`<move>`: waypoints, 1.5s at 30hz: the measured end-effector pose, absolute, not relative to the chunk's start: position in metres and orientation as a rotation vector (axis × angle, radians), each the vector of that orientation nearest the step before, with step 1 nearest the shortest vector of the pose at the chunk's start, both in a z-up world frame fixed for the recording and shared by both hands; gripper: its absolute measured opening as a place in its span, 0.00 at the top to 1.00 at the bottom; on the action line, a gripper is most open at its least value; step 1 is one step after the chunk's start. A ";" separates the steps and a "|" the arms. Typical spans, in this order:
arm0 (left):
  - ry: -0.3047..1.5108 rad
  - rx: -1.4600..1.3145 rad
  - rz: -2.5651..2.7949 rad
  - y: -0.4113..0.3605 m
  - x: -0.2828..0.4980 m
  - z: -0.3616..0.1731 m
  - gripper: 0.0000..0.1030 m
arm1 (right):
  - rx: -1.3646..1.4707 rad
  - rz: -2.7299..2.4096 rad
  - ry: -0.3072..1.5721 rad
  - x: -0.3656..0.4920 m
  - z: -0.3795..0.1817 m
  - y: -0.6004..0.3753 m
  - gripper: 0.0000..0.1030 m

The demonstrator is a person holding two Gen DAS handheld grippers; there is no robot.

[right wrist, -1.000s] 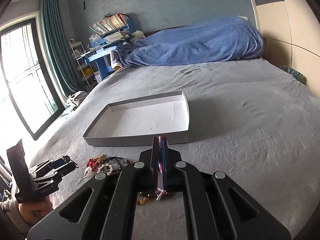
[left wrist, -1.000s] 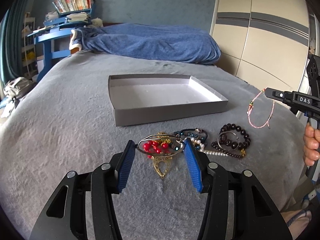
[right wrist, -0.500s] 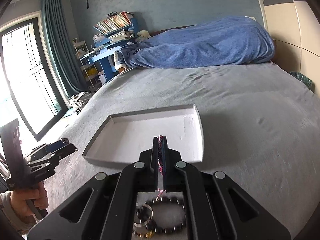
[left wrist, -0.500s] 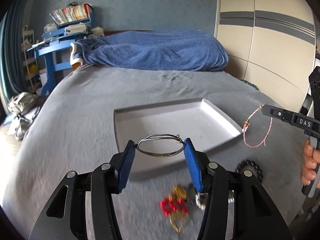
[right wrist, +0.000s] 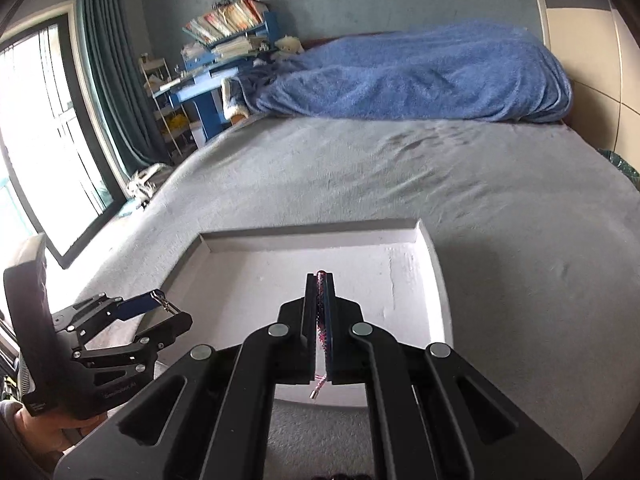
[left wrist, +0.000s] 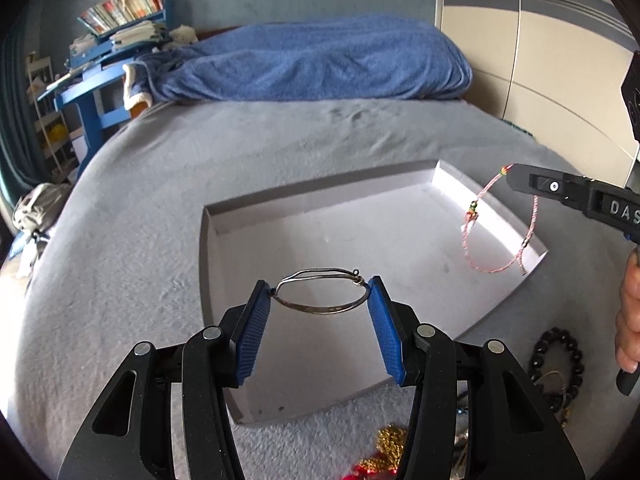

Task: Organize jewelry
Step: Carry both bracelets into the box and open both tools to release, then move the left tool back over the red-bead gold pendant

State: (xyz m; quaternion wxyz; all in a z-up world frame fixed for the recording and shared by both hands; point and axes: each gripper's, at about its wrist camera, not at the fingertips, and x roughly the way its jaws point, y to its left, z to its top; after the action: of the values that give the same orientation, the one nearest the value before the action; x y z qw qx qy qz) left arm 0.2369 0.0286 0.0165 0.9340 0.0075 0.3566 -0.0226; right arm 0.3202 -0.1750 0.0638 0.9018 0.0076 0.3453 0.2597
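My left gripper (left wrist: 320, 300) is shut on a thin silver wire bangle (left wrist: 320, 294), which spans its blue pads above the near left part of the grey shallow tray (left wrist: 320, 196). In the left wrist view my right gripper (left wrist: 514, 176) hangs over the tray's right side, shut on a pink cord bracelet (left wrist: 496, 236) that dangles below it. In the right wrist view the pink cord (right wrist: 321, 312) is pinched between the shut fingers (right wrist: 321, 280) above the tray (right wrist: 434, 256). The left gripper (right wrist: 164, 306) shows at the tray's left edge.
Near the tray's front edge lie a dark bead bracelet (left wrist: 556, 364), a gold piece (left wrist: 390, 444) and red beads (left wrist: 370, 470) on the grey bedspread (left wrist: 120, 264). A blue blanket (left wrist: 320, 64) lies at the bed's far end. A person's hand (left wrist: 630, 304) holds the right gripper.
Both grippers have moved forward from above the jewelry pile to over the tray, each carrying its piece. The pile has slid toward the bottom of the left wrist view.
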 end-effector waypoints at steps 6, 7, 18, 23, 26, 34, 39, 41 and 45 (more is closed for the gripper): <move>0.788 0.030 -0.047 0.025 0.245 0.000 0.50 | -0.038 0.504 0.800 0.332 0.037 -0.168 0.97; 0.797 0.033 -0.047 0.024 0.246 -0.002 0.49 | -0.045 0.493 0.817 0.334 0.033 -0.168 0.97; 0.740 0.056 -0.064 0.015 0.226 0.010 0.21 | -0.037 0.470 0.804 0.314 0.033 -0.187 0.54; 0.688 0.016 -0.048 0.018 0.206 0.020 0.14 | -0.042 0.467 0.748 0.288 0.040 -0.198 0.42; 0.660 -0.012 -0.040 0.019 0.190 0.027 0.12 | -0.026 0.461 0.702 0.269 0.047 -0.208 0.34; 0.630 -0.066 -0.033 0.023 0.146 0.032 0.09 | 0.010 0.436 0.640 0.228 0.058 -0.233 0.24; 0.645 -0.059 -0.058 0.016 0.123 0.024 0.09 | 0.018 0.418 0.634 0.206 0.053 -0.244 0.19; 0.650 -0.039 -0.075 0.011 0.113 0.021 0.09 | 0.016 0.418 0.636 0.196 0.050 -0.246 0.19; 0.664 -0.003 -0.091 0.002 0.098 0.013 0.09 | 0.033 0.413 0.647 0.180 0.043 -0.250 0.19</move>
State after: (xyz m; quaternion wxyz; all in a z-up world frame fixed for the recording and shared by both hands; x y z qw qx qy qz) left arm 0.0981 0.0017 0.0128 0.9444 -0.0013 0.3259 -0.0444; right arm 0.1800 -0.2500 0.0426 0.9271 0.0162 0.3157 0.2016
